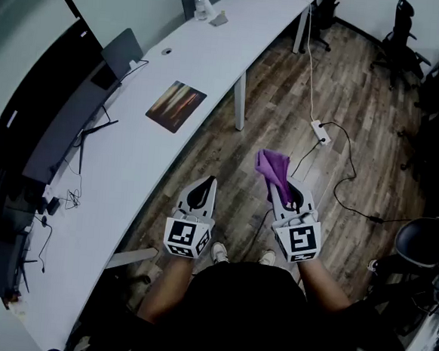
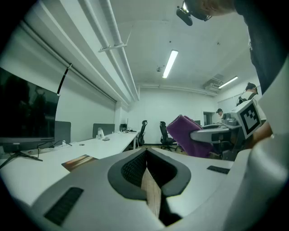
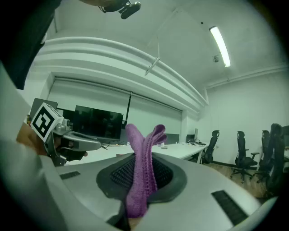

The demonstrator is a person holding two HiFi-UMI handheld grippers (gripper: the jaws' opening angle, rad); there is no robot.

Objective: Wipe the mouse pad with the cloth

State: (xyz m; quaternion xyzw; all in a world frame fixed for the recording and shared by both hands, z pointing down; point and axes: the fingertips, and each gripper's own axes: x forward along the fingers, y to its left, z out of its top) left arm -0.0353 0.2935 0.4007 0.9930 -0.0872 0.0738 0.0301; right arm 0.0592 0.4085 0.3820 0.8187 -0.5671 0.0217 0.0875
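Note:
The mouse pad (image 1: 176, 105), a dark rectangle with an orange-brown picture, lies flat on the long white desk (image 1: 142, 153), well ahead of both grippers; it shows low and small in the left gripper view as the mouse pad (image 2: 79, 161). My right gripper (image 1: 285, 191) is shut on a purple cloth (image 1: 273, 171), which sticks up between its jaws as the purple cloth (image 3: 143, 169). My left gripper (image 1: 202, 188) is shut with nothing in it, held over the floor beside the desk edge.
Dark monitors (image 1: 60, 132) line the desk's left side with cables (image 1: 70, 195). A power strip (image 1: 320, 131) with cords lies on the wood floor. Office chairs (image 1: 403, 30) stand at the far right, and another chair (image 1: 426, 240) is close on my right.

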